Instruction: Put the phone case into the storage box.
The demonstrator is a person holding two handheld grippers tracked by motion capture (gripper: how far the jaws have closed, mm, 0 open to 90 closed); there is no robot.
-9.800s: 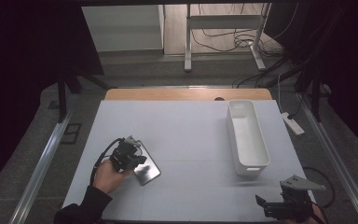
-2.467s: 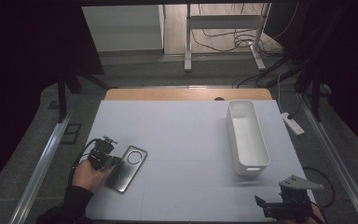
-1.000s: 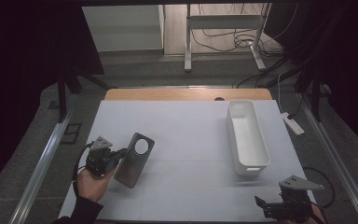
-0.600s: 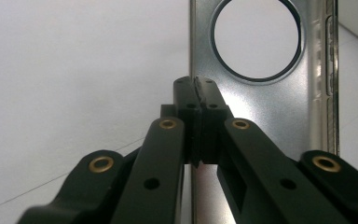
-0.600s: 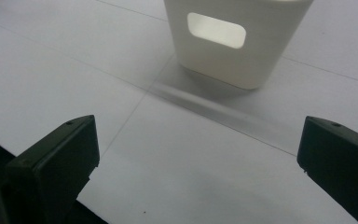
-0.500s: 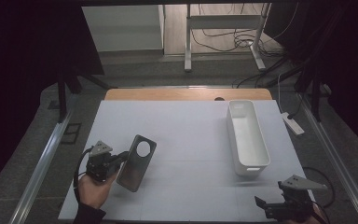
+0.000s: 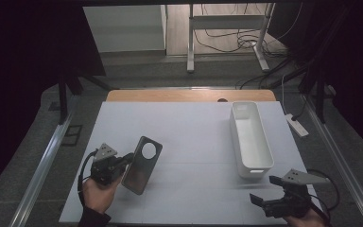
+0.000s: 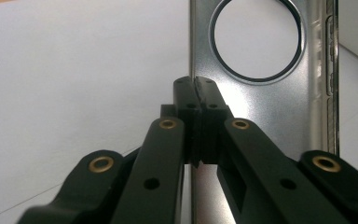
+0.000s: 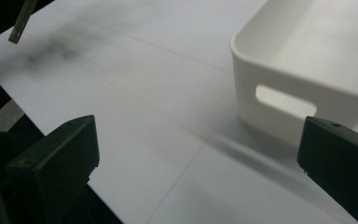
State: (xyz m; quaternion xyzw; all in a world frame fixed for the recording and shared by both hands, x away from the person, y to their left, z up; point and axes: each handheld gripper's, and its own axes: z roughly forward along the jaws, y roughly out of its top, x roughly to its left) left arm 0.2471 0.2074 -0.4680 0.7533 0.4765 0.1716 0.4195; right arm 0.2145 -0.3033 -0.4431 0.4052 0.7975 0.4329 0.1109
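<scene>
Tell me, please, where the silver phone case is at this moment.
In the high view the silver phone case is at the left front of the white table, clamped by its edge in the left gripper, far from the white bin.

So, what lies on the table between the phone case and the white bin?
Nothing: in the high view, only bare white table separates the phone case from the white bin.
</scene>
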